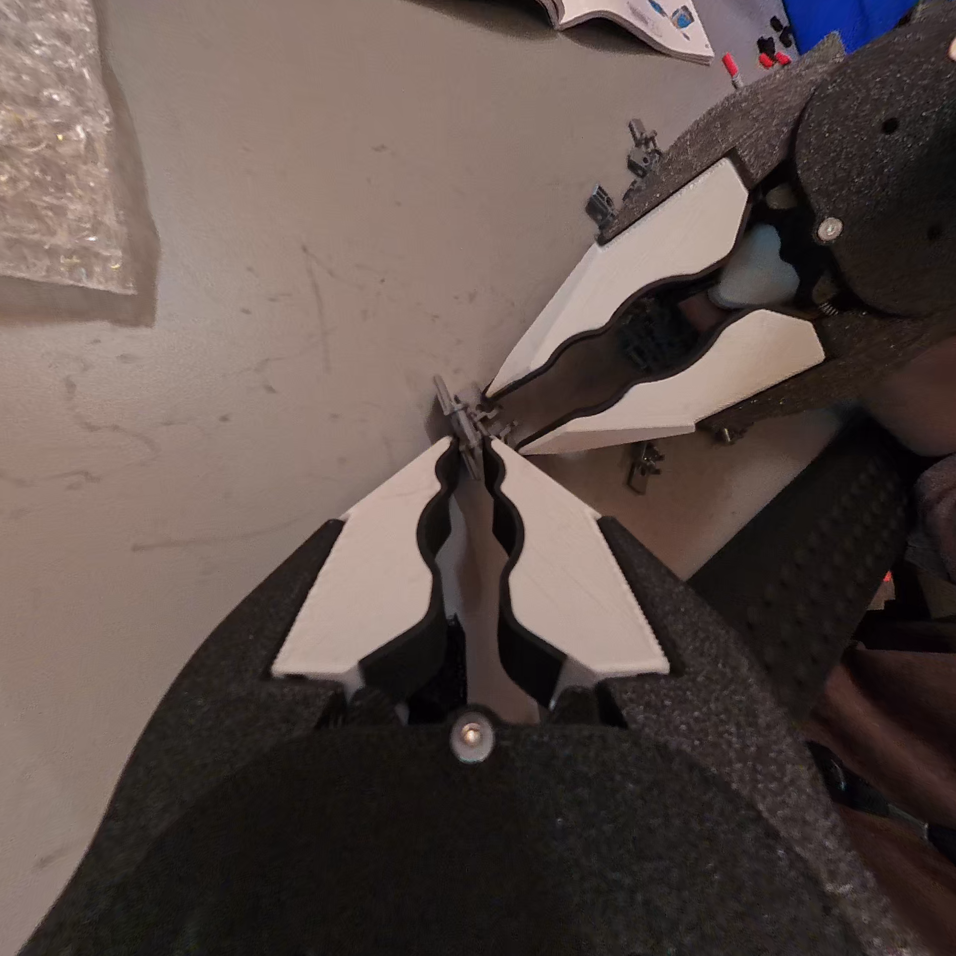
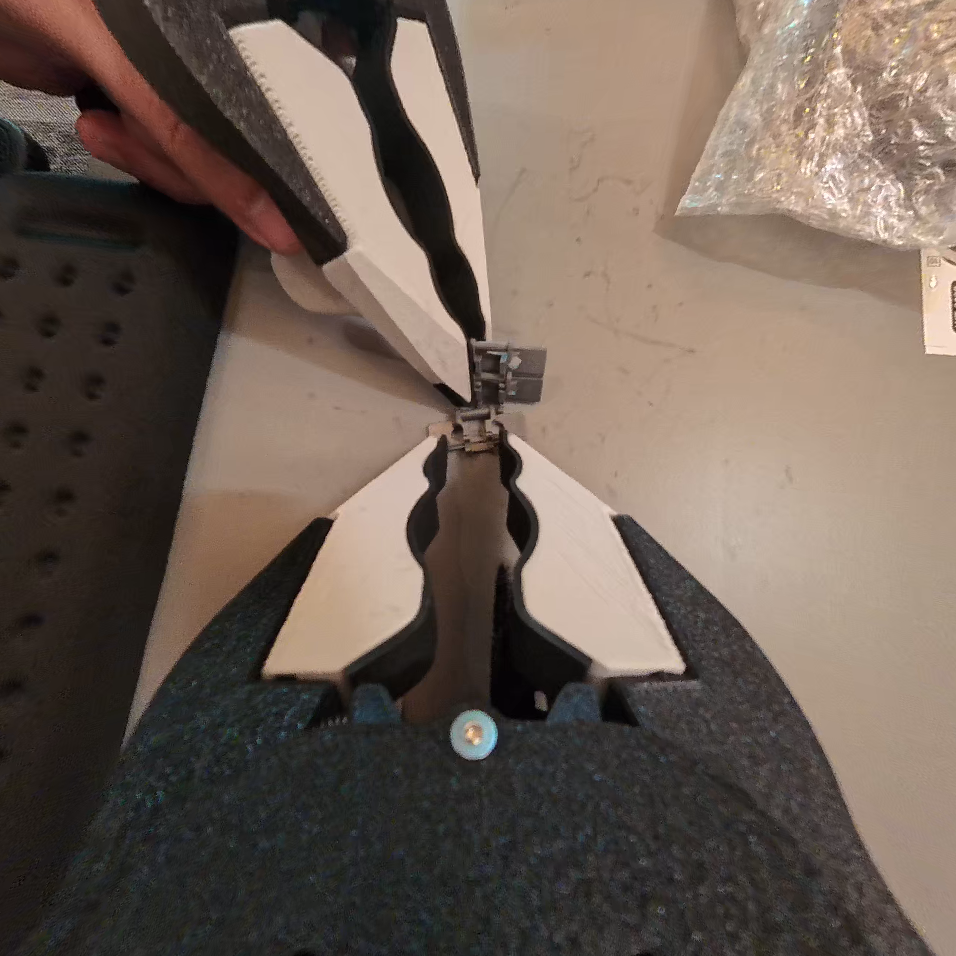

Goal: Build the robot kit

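Observer: Status of both grips? Left gripper (image 1: 473,450) first.

Operator: Tips pressed together on a small grey plastic piece (image 2: 509,370), pinched at the very ends of the fingers. Right gripper (image 2: 473,439) likewise, nipped onto a second grey piece (image 2: 476,432). The two grippers meet tip to tip at an angle and the two pieces touch. Whether they are locked together, cannot tell.

Observer: Location?

Operator: Over the grey desk (image 1: 310,258), near the edge that borders a dark perforated surface (image 2: 77,414). Cannot tell if the pieces rest on the desk or hang just above it.

Observer: Quality of hold?

Operator: Judgement only: both pinches are shallow, so either piece could pivot between the pads. Steady squeeze and square alignment of the two pieces look like what matters. A hand (image 2: 170,145) wraps the left gripper's body, fingers close behind the white finger.

Observer: Surroundings?

Operator: Three loose grey pieces (image 1: 644,145) (image 1: 600,204) (image 1: 641,468) lie beside the right gripper (image 1: 502,419). Bubble-wrap bag (image 1: 51,155) well apart, towards the far corner. Open booklet (image 1: 631,20) at the far edge.
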